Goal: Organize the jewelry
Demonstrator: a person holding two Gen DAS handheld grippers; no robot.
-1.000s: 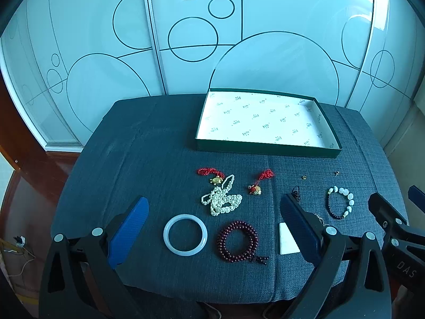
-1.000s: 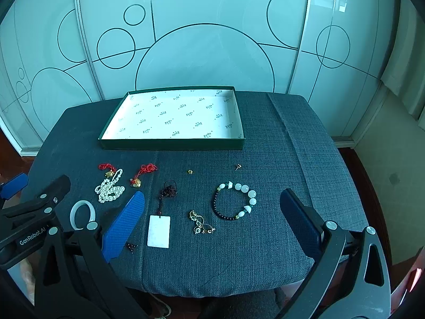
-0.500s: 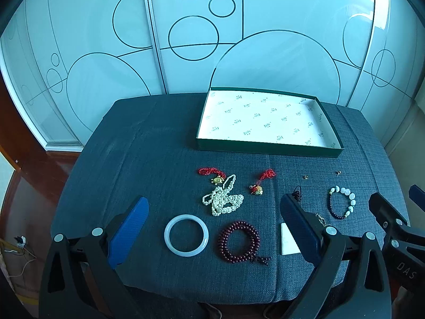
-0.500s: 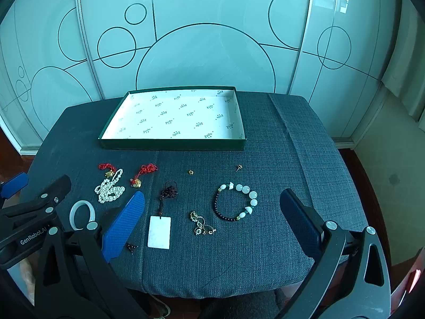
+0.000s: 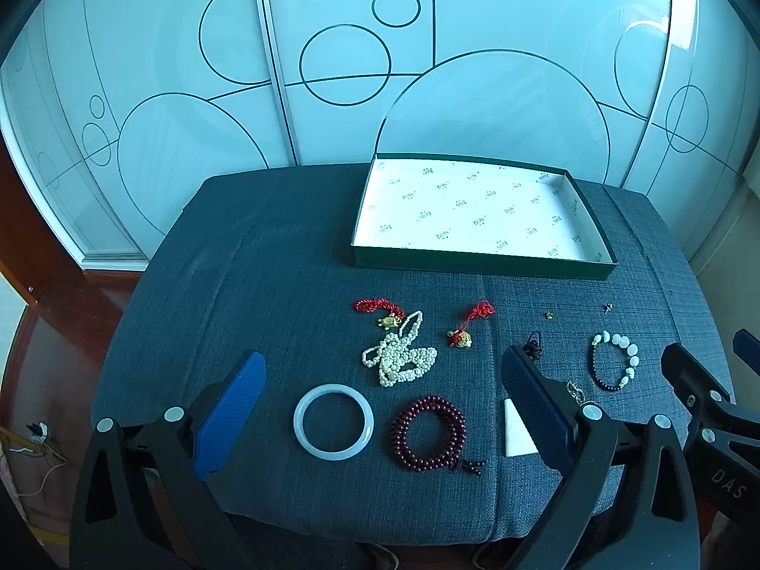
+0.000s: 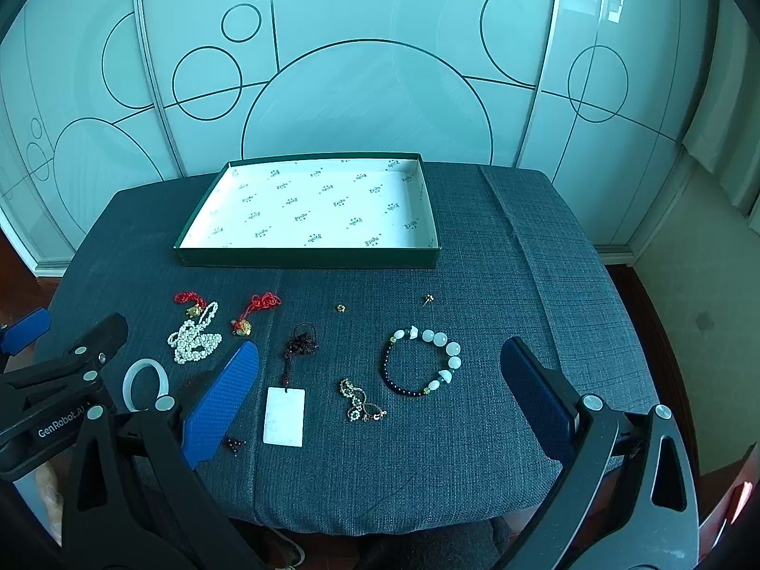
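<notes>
A green box with a white printed lining [image 5: 479,261] [image 6: 308,256] stands open at the back of the grey cloth table. In front lie a white bangle [image 5: 333,422] [image 6: 130,380], a dark red bead bracelet [image 5: 427,432], a pearl strand [image 5: 399,356] [image 6: 194,337], two red-corded gold charms [image 5: 468,325] [image 6: 254,311], a white pendant plate on a dark cord [image 6: 284,415], a small gold chain piece [image 6: 358,401] and a white and dark bead bracelet [image 5: 615,361] [image 6: 422,361]. My left gripper [image 5: 382,370] is open above the bangle and red beads. My right gripper [image 6: 380,361] is open above the pendant and bracelet.
Two tiny gold studs [image 6: 340,308] [image 6: 427,299] lie between the box and the bracelet. Frosted glass panels with circle lines [image 5: 332,71] stand close behind the table. The table's front edge [image 6: 380,522] is just below the grippers. Wooden floor [image 5: 38,332] shows at the left.
Both views have shifted very slightly; the jewelry and the box have not moved. Both grippers stay open.
</notes>
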